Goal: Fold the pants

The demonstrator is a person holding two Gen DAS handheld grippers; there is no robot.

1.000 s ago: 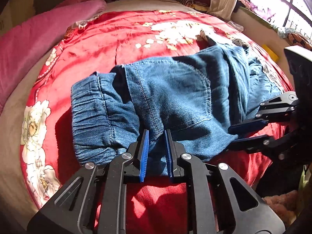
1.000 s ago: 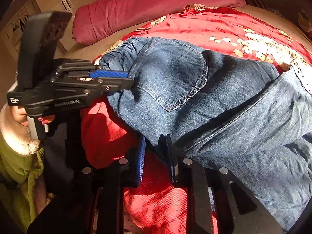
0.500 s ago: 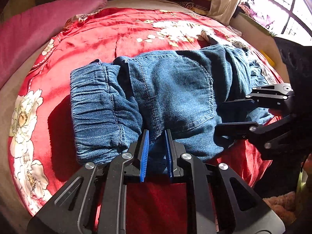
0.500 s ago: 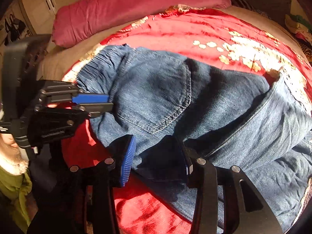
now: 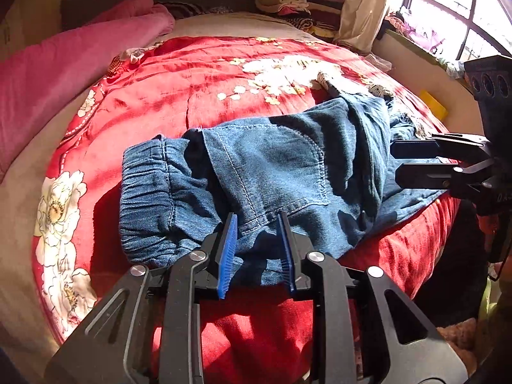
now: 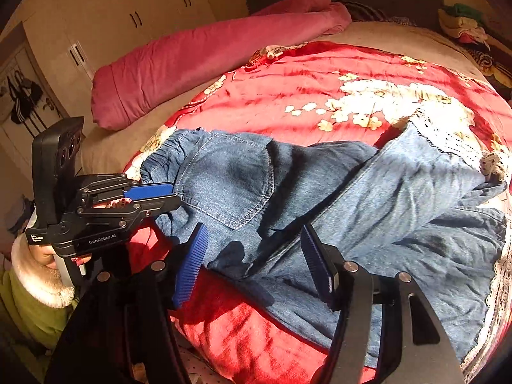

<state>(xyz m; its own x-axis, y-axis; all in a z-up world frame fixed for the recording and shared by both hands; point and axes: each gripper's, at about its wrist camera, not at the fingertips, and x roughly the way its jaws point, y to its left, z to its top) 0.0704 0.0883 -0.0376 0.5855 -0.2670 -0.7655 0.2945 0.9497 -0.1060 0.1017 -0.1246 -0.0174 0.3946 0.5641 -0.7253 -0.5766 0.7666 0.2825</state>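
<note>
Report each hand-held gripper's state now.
Left hand-held gripper: jaws opening, blue denim pants hem between the pads, no longer pinched.
Right hand-held gripper: jaws opening, wide, holding nothing.

both mounted at the wrists, tilted down along the fingers, close over the near edge of the bed (image 5: 204, 89). left view toward the window (image 5: 448, 16), right view toward the wardrobe (image 6: 105, 22). shared: pants (image 5: 275, 172), red quilt (image 6: 320, 73), pink pillow (image 6: 198, 54).
</note>
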